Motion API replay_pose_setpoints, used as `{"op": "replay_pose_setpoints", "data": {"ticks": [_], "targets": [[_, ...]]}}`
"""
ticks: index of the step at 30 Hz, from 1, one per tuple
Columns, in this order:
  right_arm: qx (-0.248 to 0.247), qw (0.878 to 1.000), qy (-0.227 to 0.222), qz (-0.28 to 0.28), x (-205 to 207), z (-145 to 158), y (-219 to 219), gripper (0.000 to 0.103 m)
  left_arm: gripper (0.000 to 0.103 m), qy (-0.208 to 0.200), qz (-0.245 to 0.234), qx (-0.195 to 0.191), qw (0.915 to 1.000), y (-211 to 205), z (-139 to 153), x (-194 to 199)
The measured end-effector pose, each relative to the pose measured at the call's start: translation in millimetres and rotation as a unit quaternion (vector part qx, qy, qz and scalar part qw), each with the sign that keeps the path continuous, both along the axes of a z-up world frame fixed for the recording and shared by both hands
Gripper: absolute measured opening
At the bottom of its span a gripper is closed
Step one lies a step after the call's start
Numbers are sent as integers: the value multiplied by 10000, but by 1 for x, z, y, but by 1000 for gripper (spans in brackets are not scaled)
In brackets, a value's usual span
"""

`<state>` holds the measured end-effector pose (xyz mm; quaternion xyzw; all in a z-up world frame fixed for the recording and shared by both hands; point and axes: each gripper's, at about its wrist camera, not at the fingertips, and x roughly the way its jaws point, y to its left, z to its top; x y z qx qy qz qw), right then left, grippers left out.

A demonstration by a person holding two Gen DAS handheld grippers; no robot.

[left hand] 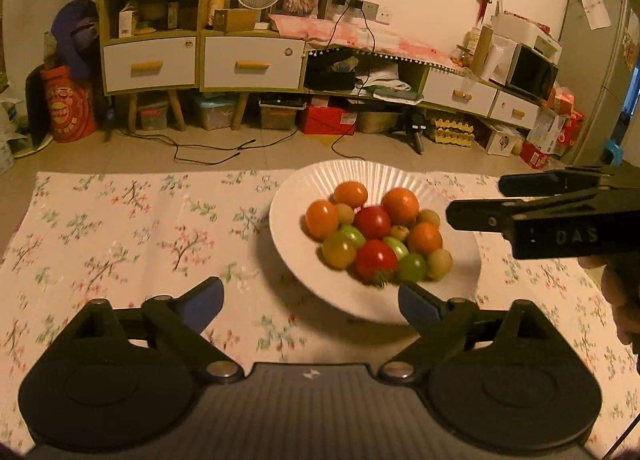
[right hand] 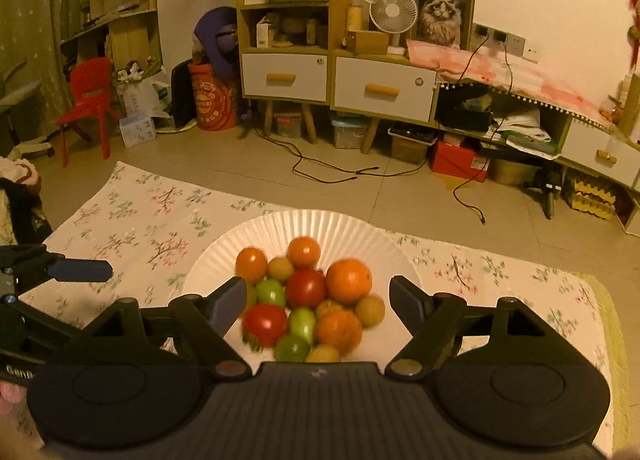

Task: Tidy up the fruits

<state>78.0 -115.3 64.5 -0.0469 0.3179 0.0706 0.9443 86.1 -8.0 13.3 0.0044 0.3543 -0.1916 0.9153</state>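
A white fluted plate [left hand: 304, 188] [right hand: 280, 228] sits on the floral cloth and holds a heap of fruit: oranges [left hand: 400, 204] [right hand: 349, 281], red tomatoes [left hand: 375, 258] [right hand: 265, 323], green ones [left hand: 411, 266] [right hand: 301, 322] and small tan fruits [left hand: 439, 263]. My left gripper [left hand: 310, 302] is open and empty, just before the plate's near-left rim. My right gripper [right hand: 318, 300] is open and empty, hovering over the fruit heap; it also shows in the left wrist view [left hand: 476, 200] at the plate's right side.
The floral cloth [left hand: 120, 228] covers the table. Behind are floor cables [left hand: 208, 152], low cabinets with drawers [left hand: 252, 62], storage boxes and a red chair [right hand: 86, 108]. The left gripper's finger [right hand: 80, 270] shows at the right wrist view's left edge.
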Motion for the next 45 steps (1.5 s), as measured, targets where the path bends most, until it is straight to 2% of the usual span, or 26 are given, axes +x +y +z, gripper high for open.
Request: {"op": "replay_pose_setpoints", "data": {"ticks": [4,10,16,25,29,34,39,45], "targets": [[-161,9999,-53,-24,-21,-4,4,81,95,39,-10,100,9999,0,1,-18],[-70,9998,-14,-160,-54,-10,5,87,97,183,90,181,9996,2,0,-39],[-199,9996,-113,-179,-83,-15,7,89,97,254,170,277,9991,-2,-4,-60],[105,9975,206,-671,-110,-13,-1,93,97,347,330,334,9983,-12,-7,-86],[-34,9971,188,-740,-117,-17,1,93,97,295,416,328,9982,-17,-6,-93],[24,9974,166,-699,-118,-23,4,93,97,323,623,455,9965,-23,-8,-95],[-101,9978,-89,-642,-118,-27,8,93,97,478,786,462,9947,-19,-13,-93],[-257,9981,31,-557,-118,-38,11,94,97,527,973,634,9918,-20,-14,-95]]}}
